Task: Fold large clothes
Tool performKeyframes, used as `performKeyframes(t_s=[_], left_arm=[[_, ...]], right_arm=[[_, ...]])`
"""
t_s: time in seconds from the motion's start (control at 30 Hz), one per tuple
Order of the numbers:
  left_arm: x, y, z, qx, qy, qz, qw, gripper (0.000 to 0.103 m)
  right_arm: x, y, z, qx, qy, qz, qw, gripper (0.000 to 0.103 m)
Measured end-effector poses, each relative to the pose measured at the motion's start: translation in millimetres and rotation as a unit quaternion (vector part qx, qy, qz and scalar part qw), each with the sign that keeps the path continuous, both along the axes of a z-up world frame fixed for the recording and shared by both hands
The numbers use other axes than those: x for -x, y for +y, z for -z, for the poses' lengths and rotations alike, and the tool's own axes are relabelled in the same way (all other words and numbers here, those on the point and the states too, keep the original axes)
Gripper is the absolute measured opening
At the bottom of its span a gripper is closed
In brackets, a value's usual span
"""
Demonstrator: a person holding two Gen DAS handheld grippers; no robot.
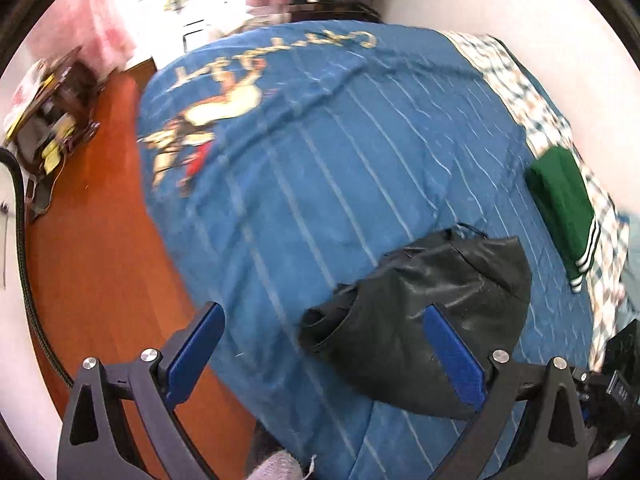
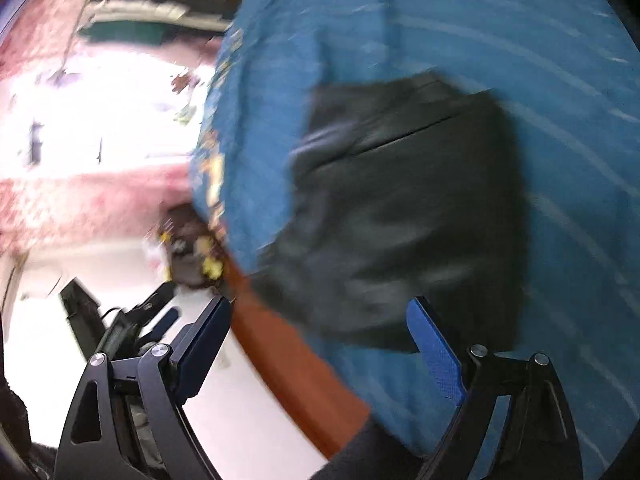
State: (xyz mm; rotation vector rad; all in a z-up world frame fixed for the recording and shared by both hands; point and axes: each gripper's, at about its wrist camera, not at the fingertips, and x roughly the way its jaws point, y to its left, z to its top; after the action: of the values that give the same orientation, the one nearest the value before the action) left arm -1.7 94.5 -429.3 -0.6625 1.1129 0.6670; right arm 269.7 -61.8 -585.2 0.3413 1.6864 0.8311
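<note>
We hover both spread, empty: left hand-held gripper (image 1: 320,344), right hand-held gripper (image 2: 320,344); black garment (image 1: 432,320) bunched at 5 o'clock on bed (image 1: 320,160), folded green garment (image 1: 564,204) parked at 3 o'clock

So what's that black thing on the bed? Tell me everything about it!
The black garment looks like a folded piece of clothing in smooth, slightly shiny fabric. It is bundled into a lumpy, roughly rectangular packet with creases, a seam line across it and one open end on its left. It lies on the blue striped bedspread, near the bed's edge. Nothing grips it: the left tongs and right tongs are both open in front of it. What kind of clothing it is cannot be told.
</note>
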Motion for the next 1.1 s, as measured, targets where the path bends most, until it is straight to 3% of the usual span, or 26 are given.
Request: performKeyframes(t_s=[0.1,0.23,0.27,0.33,0.47,0.6,0.67,0.77,0.87,1.0,1.03,1.1], left_arm=[[-24.5,-18.6,39.4,-0.009,0.026,0.025,0.9993,0.103],[-34.2,-35.0,127.8,-0.029,0.127,0.059,0.9897,0.103],[-30.4,-34.5,149.0,-0.015,0.132,0.063,0.9891,0.103],[-24.3,-25.8,157.3,0.003,0.119,0.055,0.9914,0.103],[-23.7,-16.9,154.1,0.012,0.111,0.063,0.9917,0.103],[-30.2,-16.4,141.1,-0.016,0.12,0.069,0.9903,0.103],[-35.3,-11.9,127.5,-0.024,0.108,0.061,0.992,0.103],[-43.2,-4.6,102.5,-0.031,0.086,0.049,0.9946,0.103],[-53.9,-3.0,76.4,-0.044,0.063,0.051,0.9957,0.103],[-73.0,-9.3,57.1,-0.061,0.037,0.072,0.9949,0.103],[-81.0,-13.1,56.0,-0.065,0.034,0.08,0.9941,0.103],[-99.9,-23.2,59.5,-0.062,0.031,0.094,0.9931,0.103]], right_arm=[[-22.1,-23.9,25.4,0.031,-0.011,0.018,0.999,0.091],[-47.6,-42.8,85.5,0.043,0.017,0.015,0.999,0.091],[-52.4,-44.1,102.3,0.037,0.03,0.007,0.999,0.091],[-60.4,-39.6,140.0,0.016,0.069,-0.012,0.997,0.091],[-65.8,-17.0,181.2,-0.103,0.134,-0.045,0.985,0.091],[-60.7,15.4,180.9,-0.104,0.092,-0.061,0.988,0.087],[-59.5,10.7,174.7,-0.096,0.08,-0.024,0.992,0.063],[-56.3,-4.2,156.4,-0.106,0.089,0.052,0.989,0.049],[-60.0,-20.5,135.1,-0.127,0.084,0.11,0.982,0.047],[-79.1,-85.3,119.0,-0.144,0.062,0.228,0.961,0.046],[-84.4,-101.9,119.7,-0.139,0.06,0.246,0.958,0.047],[-99.2,-135.6,139.3,-0.087,0.073,0.276,0.955,0.06]])
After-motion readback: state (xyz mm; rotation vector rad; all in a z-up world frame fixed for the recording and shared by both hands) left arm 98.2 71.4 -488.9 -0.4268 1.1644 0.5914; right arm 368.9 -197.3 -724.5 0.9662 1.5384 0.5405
